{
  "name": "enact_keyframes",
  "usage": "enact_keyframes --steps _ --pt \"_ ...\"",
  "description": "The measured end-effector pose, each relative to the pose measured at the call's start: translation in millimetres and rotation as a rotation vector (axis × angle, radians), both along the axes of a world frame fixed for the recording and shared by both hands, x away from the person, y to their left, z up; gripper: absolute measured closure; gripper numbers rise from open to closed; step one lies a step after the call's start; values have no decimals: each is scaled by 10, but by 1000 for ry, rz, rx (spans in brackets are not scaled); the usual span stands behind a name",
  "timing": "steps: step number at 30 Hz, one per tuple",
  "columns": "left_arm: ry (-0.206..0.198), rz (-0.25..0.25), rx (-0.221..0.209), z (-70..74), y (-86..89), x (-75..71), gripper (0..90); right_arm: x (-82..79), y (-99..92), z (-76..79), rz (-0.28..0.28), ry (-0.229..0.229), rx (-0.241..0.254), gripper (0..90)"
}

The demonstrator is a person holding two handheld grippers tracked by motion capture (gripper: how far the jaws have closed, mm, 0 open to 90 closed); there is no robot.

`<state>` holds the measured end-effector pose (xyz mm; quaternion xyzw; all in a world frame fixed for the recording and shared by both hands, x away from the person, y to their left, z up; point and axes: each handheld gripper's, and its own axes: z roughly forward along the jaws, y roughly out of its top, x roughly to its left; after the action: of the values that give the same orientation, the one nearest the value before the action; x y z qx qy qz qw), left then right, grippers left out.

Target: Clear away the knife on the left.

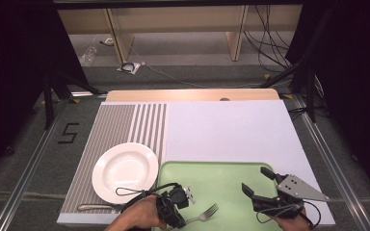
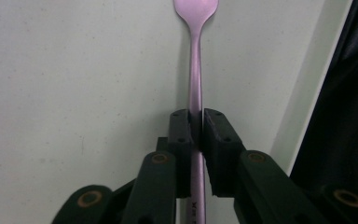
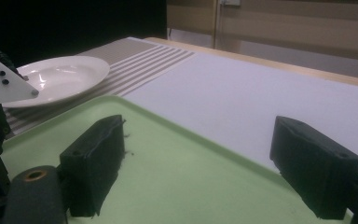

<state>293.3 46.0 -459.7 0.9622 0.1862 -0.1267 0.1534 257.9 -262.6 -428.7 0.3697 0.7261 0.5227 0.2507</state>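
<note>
A silver fork (image 1: 206, 213) lies low over the front of the green tray (image 1: 221, 175), tines pointing right and away. My left gripper (image 1: 183, 219) is shut on its handle. In the left gripper view the two pads clamp the fork (image 2: 195, 70) mid-handle, with the tines at the top over the tray's pale green floor (image 2: 74, 93). My right gripper (image 1: 255, 179) hovers open over the tray's right side with nothing between its fingers. Its own view shows the wide-apart right gripper (image 3: 200, 154) above the tray (image 3: 168, 158).
A white plate (image 1: 125, 171) sits on the grey striped placemat (image 1: 115, 125) left of the tray, and a second metal utensil (image 1: 94, 207) lies in front of it. A white mat (image 1: 231, 130) covers the table behind the tray. The plate (image 3: 60, 77) also appears beyond the tray's rim.
</note>
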Motion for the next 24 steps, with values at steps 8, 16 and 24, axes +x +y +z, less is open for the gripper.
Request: enact_keyframes --steps 8,16,24 --pt "-102 -4 -104 154 -89 -90 437 0 -1 -1 -1 0 -2 187" --pt "-205 -21 -169 127 -162 -174 720 7 9 -7 1 -6 5 187" --pt "-231 -65 -176 60 -227 -238 892 2 17 -3 1 -4 3 187"
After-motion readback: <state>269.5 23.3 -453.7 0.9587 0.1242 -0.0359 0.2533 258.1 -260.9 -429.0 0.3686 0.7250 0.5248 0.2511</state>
